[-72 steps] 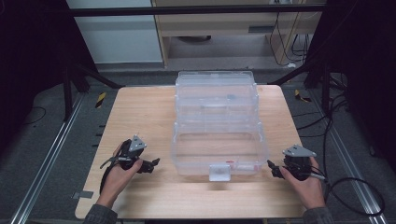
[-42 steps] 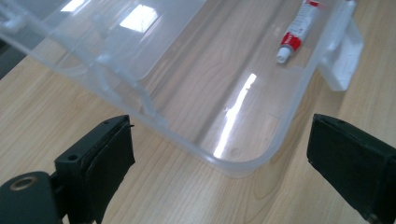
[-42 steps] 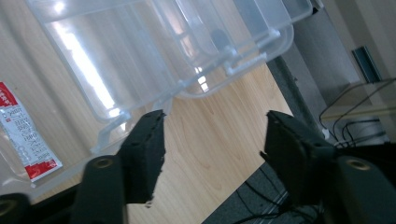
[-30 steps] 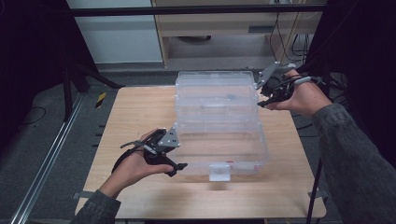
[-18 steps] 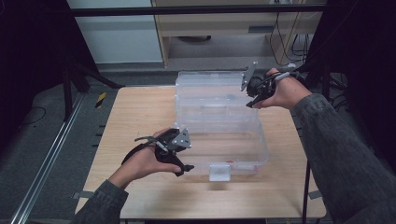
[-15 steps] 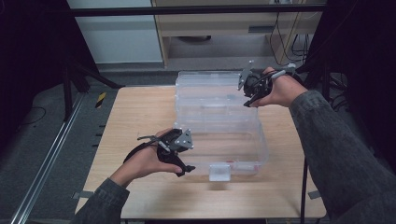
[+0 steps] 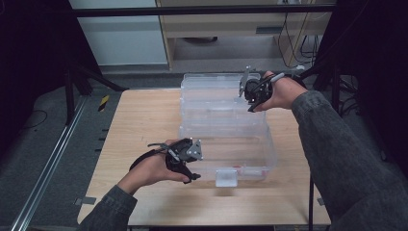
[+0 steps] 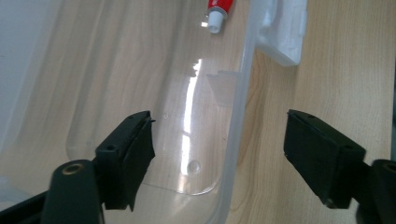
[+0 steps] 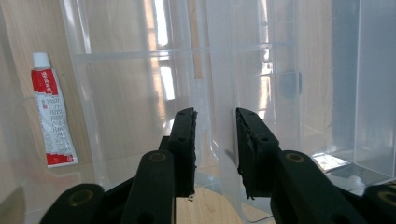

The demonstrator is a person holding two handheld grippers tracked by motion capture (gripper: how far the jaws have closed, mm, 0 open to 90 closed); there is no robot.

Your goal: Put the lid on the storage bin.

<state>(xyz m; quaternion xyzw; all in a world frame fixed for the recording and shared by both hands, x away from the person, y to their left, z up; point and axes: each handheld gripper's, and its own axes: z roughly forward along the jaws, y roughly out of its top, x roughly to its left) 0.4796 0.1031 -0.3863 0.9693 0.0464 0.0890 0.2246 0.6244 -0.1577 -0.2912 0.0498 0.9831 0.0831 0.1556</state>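
At lower left of centre in the high view, the left gripper (image 7: 185, 159) has its fingers wide apart astride the near rim of the clear plastic hinged box (image 7: 226, 122) on the pale wooden desk (image 7: 139, 120). A red-and-white tube (image 9: 52, 116) lies inside. At upper right, the right gripper (image 7: 250, 91) has its fingers nearly together around the raised lid's edge; whether they pinch it I cannot tell. Closing looks unfinished.

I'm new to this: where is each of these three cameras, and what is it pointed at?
High view: above the person's side, looking down on the table; forearms and both hands show.
Left gripper view: rides the left gripper, its jaws astride the clear box wall.
Right gripper view: rides the right gripper, facing the box's far wall.
Both gripper views share the red tube.
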